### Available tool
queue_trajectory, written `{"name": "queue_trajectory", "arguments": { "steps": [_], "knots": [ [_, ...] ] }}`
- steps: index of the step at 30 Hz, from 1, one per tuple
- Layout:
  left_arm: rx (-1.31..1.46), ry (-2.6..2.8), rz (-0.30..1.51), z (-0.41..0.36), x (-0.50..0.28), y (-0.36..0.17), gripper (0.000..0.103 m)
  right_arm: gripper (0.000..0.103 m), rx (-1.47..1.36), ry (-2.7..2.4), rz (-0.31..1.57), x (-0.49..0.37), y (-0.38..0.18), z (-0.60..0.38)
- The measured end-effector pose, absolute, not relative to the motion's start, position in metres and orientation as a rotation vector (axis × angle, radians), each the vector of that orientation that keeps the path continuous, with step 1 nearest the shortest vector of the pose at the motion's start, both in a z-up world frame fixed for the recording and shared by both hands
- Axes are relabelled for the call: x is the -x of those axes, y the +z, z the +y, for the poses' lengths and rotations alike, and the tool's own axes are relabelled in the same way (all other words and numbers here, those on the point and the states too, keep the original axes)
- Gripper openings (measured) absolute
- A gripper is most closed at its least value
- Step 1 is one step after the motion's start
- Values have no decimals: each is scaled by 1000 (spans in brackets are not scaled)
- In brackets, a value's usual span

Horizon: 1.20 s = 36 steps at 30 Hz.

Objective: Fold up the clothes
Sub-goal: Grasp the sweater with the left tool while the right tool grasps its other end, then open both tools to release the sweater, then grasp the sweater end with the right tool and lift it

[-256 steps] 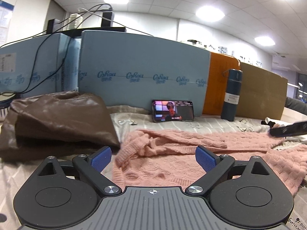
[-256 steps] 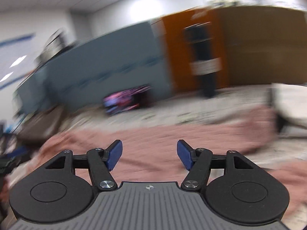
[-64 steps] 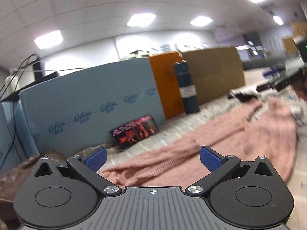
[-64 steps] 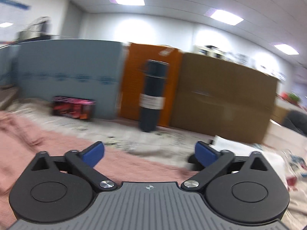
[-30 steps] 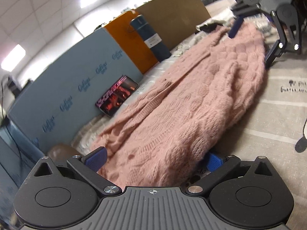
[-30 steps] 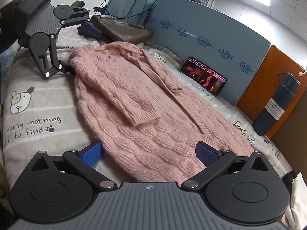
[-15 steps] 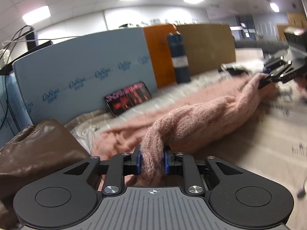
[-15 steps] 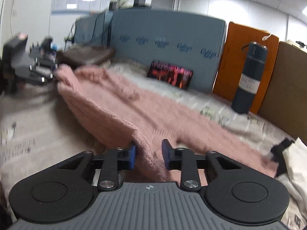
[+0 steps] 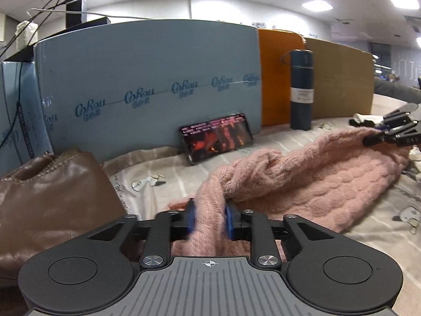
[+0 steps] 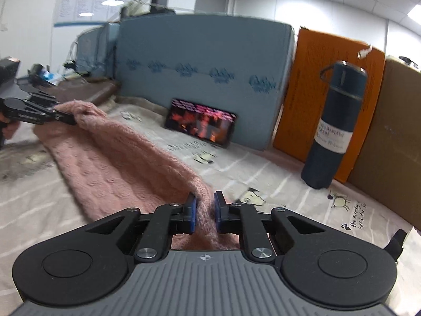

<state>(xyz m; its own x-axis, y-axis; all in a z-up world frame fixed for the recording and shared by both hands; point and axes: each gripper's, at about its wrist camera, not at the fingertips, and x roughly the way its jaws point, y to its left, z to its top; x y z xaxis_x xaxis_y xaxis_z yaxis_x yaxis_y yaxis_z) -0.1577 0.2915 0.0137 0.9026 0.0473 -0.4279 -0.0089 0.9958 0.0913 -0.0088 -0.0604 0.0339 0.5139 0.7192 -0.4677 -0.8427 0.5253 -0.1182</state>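
L grip & R grip each pinch one end of the pink sweater, lifted w/ its long side stretched between them, rest sagging onto the bed.

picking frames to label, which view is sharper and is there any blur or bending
Left wrist view: sharper, panel lettering readable, though fisheye bows the blue panel and the sweater smears near the left gripper. Right wrist view: softer, motion blur on the phone and panel print.
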Motion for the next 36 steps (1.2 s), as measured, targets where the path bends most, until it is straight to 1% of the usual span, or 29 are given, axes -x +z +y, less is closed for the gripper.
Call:
{"name": "queue_trajectory", "arguments": {
  "steps": [1, 2, 3, 4, 5, 7, 8, 10, 13, 15, 16, 17, 19, 23, 28, 29, 30, 31, 33, 35, 36],
  "knots": [
    [-79, 48, 439, 292, 157, 14, 47, 15, 355, 950, 393, 5, 31, -58],
    [-70, 66, 434, 292, 156, 14, 59, 23, 358, 932, 396, 3, 28, -57],
    [-50, 77, 424, 294, 155, 15, 62, 40, 363, 908, 397, 1, 26, -56],
    [-29, 87, 414, 296, 154, 15, 66, 49, 368, 880, 395, 0, 24, -56],
    [-8, 86, 410, 297, 153, 17, 70, 56, 375, 848, 390, -1, 21, -57],
    [32, 82, 403, 299, 149, 19, 76, 57, 374, 801, 391, -4, 18, -61],
    [38, 78, 401, 299, 146, 20, 78, 59, 371, 779, 393, -6, 16, -64],
    [15, 105, 430, 297, 136, 18, 78, 62, 350, 743, 390, -8, 17, -73],
    [-39, 211, 509, 295, 120, 8, 78, 69, 271, 662, 365, -6, 24, -95],
    [29, 207, 499, 294, 122, 8, 78, 78, 183, 552, 341, 1, 32, -116],
    [62, 204, 493, 293, 123, 8, 79, 79, 127, 483, 339, 6, 37, -128],
    [77, 191, 465, 288, 127, 11, 80, 80, 66, 428, 343, 10, 40, -140],
    [99, 161, 411, 276, 134, 16, 90, 80, -39, 349, 359, 19, 43, -163],
    [82, 34, 364, 249, 145, 16, 92, 80, -62, 243, 403, 38, 33, -183],
    [55, -35, 410, 232, 142, 4, 92, 76, -88, 231, 497, 30, 11, -183],
    [58, -41, 417, 231, 141, 3, 92, 70, -97, 225, 506, 26, 8, -182],
    [57, -44, 417, 231, 142, 2, 92, 56, -105, 219, 516, 22, 5, -181],
    [56, -48, 417, 231, 143, 2, 92, 49, -112, 219, 524, 19, 3, -180],
    [67, -49, 416, 231, 144, 1, 92, 24, -112, 224, 529, 14, 1, -176],
    [82, -46, 420, 233, 143, 0, 92, 9, -85, 210, 513, 13, 3, -174],
    [87, -47, 421, 234, 142, 0, 92, 8, -73, 203, 492, 14, 7, -173]
  ]
}}
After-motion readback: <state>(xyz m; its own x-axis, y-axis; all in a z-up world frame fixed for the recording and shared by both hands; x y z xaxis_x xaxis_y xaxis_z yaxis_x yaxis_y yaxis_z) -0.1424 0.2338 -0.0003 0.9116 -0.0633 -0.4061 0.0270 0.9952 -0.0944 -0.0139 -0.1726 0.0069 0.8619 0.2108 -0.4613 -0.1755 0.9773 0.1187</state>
